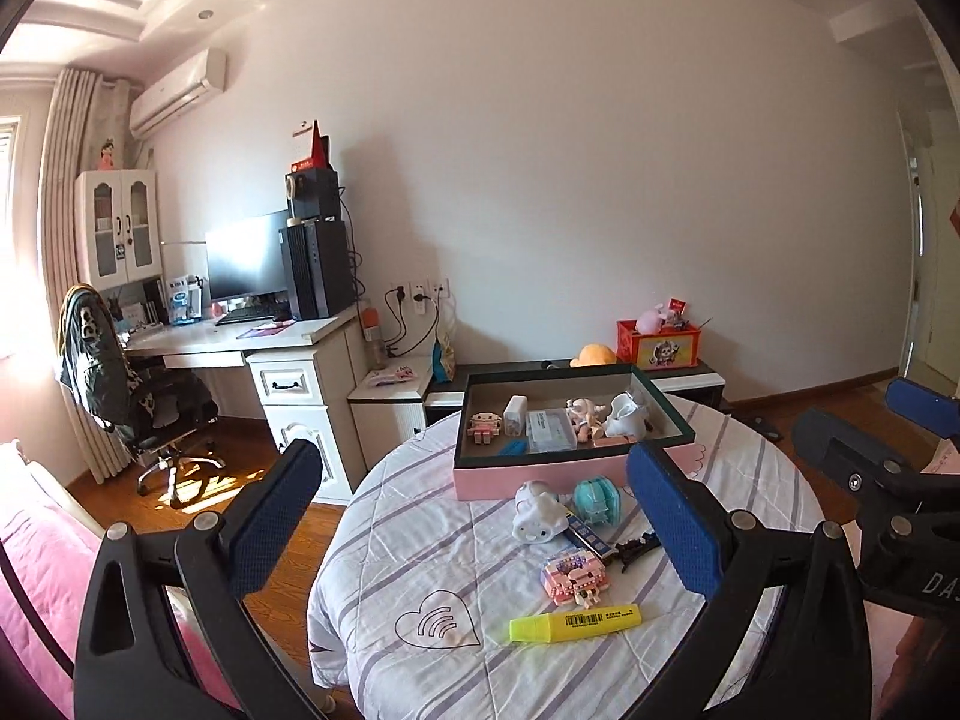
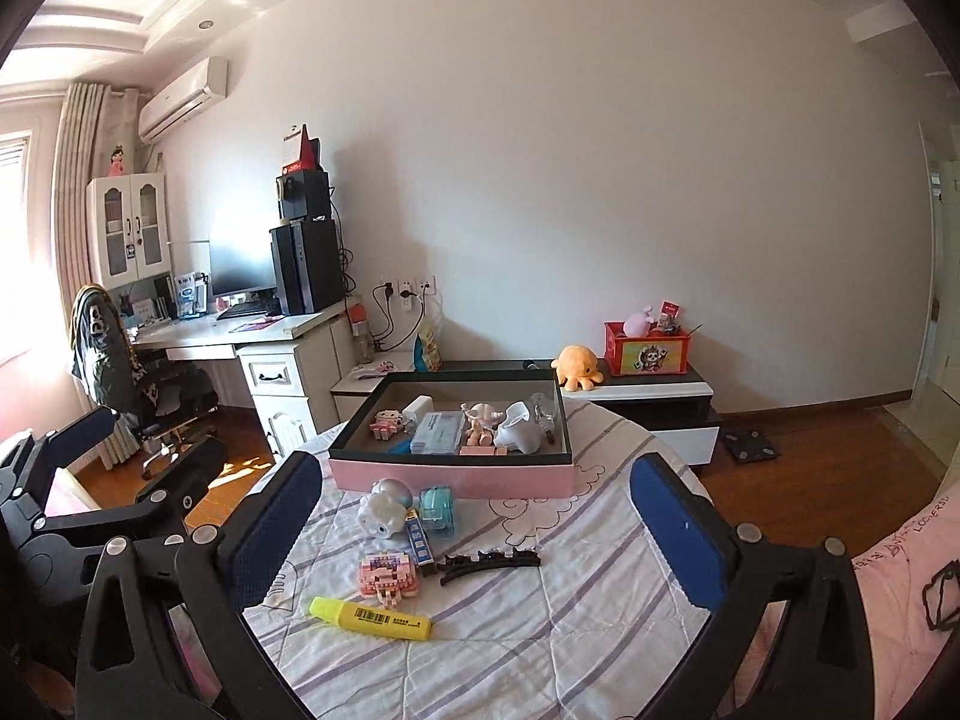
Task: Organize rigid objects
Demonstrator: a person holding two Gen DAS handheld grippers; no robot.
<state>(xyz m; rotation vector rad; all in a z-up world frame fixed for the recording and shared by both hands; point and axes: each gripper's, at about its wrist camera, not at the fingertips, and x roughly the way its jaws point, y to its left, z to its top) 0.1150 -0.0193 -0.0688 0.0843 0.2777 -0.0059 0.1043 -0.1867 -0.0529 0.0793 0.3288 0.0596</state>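
A white wooden desk (image 1: 240,339) with a black flat monitor (image 1: 246,264) is seen at nine o'clock; an orange plush octopus (image 2: 577,366) is seen at one o'clock.

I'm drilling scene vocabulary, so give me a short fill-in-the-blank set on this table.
1. The yellow highlighter pen lies ___ the shallow pink-sided box.
2. The round table's cloth is white with grey ___.
3. The black toothed hair clip lies on the ___.
4. Both the left claw and right claw are ___.

Missing: outside; stripes; cloth; open
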